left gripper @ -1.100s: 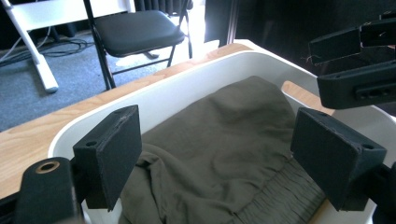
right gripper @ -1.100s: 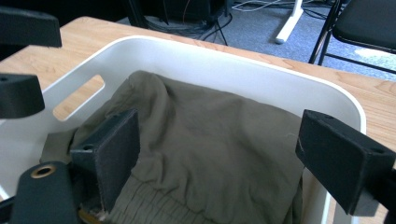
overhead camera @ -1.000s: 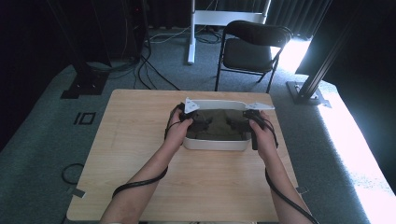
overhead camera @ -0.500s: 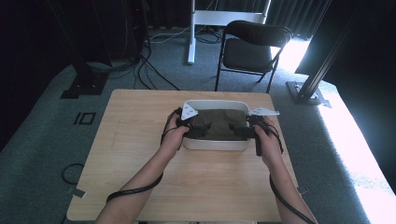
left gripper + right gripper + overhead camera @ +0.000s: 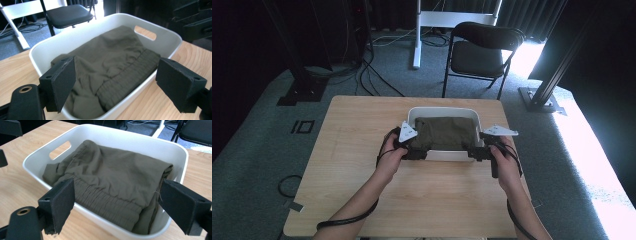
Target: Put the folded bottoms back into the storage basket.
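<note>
With the white basket (image 5: 443, 114) holding folded olive trousers (image 5: 444, 132) mid-desk, left gripper (image 5: 416, 151) and right gripper (image 5: 474, 151) flank its near corners, jaws apart, gripping nothing; apparently the approach step, next calls for closing on the garment.

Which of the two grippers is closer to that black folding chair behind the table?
The right. The right gripper is at the white bin's near right corner, roughly below the chair in the high view; the left gripper sits farther left.

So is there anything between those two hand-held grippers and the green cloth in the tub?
Nothing visible. The left hand-held gripper and right hand-held gripper stand open at the white tub's near rim; the olive cloth lies uncovered inside.
</note>
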